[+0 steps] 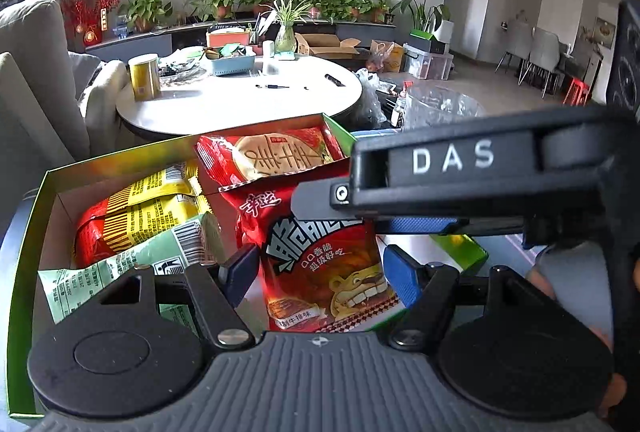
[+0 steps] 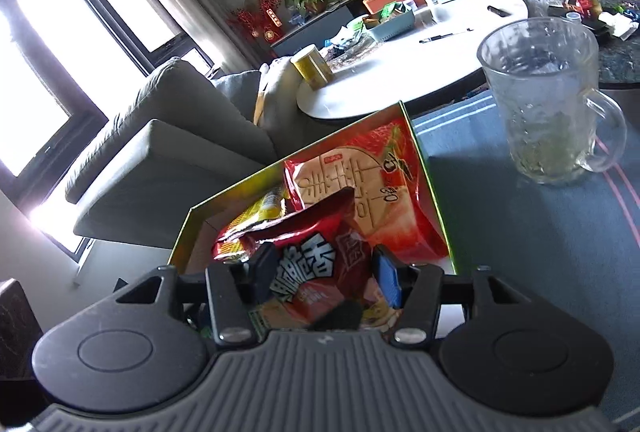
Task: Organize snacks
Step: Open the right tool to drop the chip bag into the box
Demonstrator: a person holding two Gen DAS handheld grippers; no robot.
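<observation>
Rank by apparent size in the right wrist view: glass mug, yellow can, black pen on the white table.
1. Glass mug, largest, though nearest the camera.
2. Yellow can.
3. Black pen, smallest and farthest.
</observation>
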